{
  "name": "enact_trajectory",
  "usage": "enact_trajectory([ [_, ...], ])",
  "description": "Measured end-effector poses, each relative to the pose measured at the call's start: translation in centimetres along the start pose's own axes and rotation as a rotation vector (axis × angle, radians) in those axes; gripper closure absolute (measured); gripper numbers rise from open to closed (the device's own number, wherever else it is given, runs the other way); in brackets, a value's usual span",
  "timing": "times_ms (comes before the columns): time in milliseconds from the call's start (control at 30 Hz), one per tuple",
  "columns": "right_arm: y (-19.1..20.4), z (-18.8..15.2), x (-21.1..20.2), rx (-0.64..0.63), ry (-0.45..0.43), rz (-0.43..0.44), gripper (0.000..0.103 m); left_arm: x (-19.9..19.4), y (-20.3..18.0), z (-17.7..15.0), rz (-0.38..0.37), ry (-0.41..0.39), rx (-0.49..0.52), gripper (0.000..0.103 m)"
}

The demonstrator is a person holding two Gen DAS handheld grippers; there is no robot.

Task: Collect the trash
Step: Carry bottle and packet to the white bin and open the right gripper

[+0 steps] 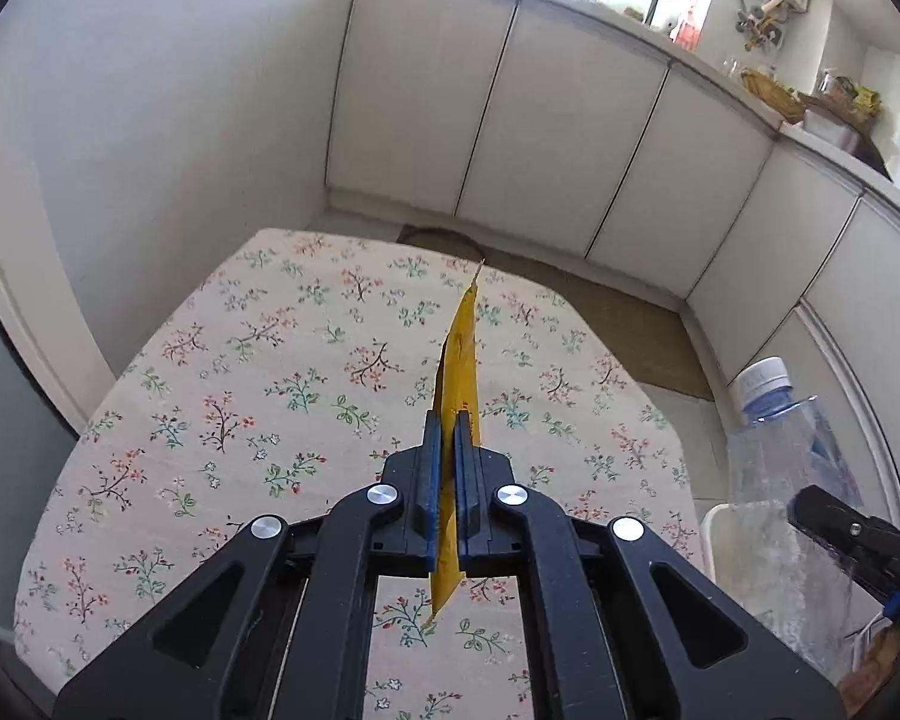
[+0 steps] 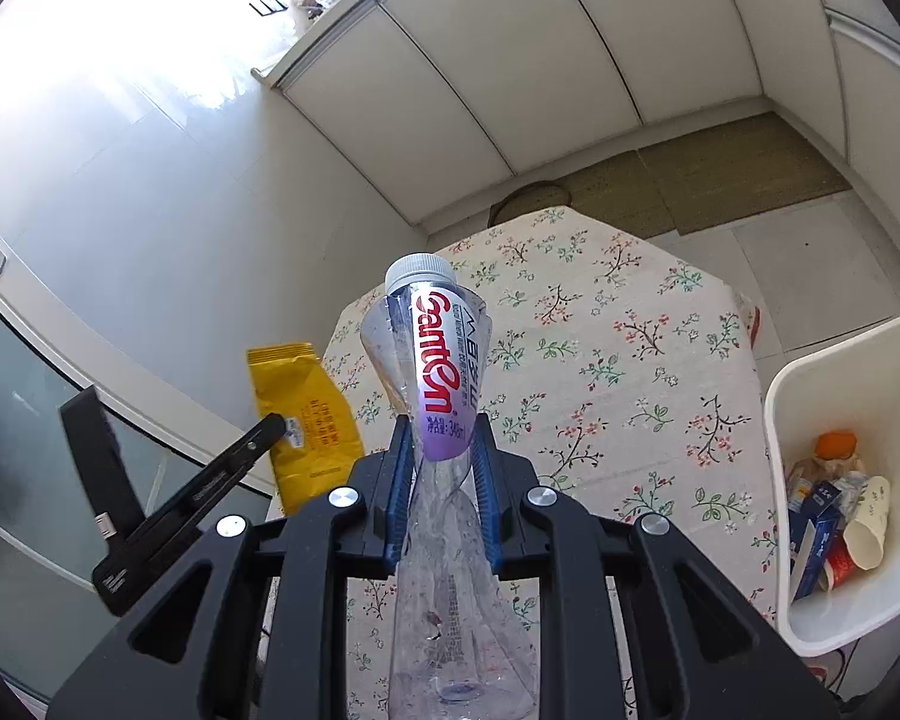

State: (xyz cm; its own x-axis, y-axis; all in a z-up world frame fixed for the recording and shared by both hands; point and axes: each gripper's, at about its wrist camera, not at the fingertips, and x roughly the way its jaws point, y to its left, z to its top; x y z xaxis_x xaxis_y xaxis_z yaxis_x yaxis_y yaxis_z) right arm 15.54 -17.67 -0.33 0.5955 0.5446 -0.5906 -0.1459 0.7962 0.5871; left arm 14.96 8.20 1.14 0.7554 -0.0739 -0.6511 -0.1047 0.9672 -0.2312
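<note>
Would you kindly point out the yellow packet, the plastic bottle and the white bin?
yellow packet (image 2: pixel 303 414), right wrist view, its flat printed face.
plastic bottle (image 2: pixel 441 360), right wrist view, its red-lettered label.
white bin (image 2: pixel 840 360), right wrist view, its far rim.

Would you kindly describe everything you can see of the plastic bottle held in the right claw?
The plastic bottle is clear, thin-walled and crumpled, with a pale screw cap still on and a wrap label fading from white to purple with red lettering. It looks empty. The right claw is shut on it just below the label, both blue pads pressing its sides, cap pointing away from the camera. It is held in the air above the floral tablecloth, touching nothing else, with the white bin to its right.
</note>
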Motion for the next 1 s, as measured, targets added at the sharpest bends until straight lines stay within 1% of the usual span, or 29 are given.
enact_trajectory([
  [100,0.1,0.0,-1.5,-0.020,-0.049,-0.033,0.083,-3.5,-0.7,-0.4,-0.028,-0.087,0.010,0.100],
  [167,-0.1,0.2,-2.9,-0.035,-0.095,-0.067,0.083,-4.5,-1.4,-0.6,-0.065,-0.116,0.010,0.100],
  [233,-0.5,0.4,-4.1,-0.041,-0.133,-0.103,0.083,-4.9,-2.5,-0.4,-0.120,-0.125,0.015,0.100],
  [367,-2.4,0.8,-6.5,-0.028,-0.197,-0.184,0.083,-4.8,-4.2,-0.4,-0.197,-0.120,0.028,0.100],
  [533,-5.9,1.2,-9.0,0.036,-0.243,-0.262,0.083,-4.1,-6.4,-0.5,-0.257,-0.108,0.042,0.100],
  [700,-9.1,1.3,-10.6,0.098,-0.256,-0.340,0.083,-3.5,-9.4,-1.3,-0.305,-0.091,0.077,0.100],
  [833,-13.0,0.9,-11.0,0.184,-0.207,-0.421,0.083,-2.5,-11.9,-2.3,-0.340,-0.061,0.115,0.100],
  [900,-14.9,0.7,-11.1,0.232,-0.184,-0.440,0.082,-1.9,-13.3,-2.9,-0.363,-0.038,0.126,0.100],
  [933,-16.0,0.5,-11.4,0.261,-0.176,-0.441,0.082,-1.6,-14.1,-3.2,-0.376,-0.028,0.133,0.100],
  [1000,-17.4,0.2,-12.1,0.290,-0.175,-0.451,0.077,-1.2,-15.7,-3.7,-0.400,-0.011,0.146,0.100],
])
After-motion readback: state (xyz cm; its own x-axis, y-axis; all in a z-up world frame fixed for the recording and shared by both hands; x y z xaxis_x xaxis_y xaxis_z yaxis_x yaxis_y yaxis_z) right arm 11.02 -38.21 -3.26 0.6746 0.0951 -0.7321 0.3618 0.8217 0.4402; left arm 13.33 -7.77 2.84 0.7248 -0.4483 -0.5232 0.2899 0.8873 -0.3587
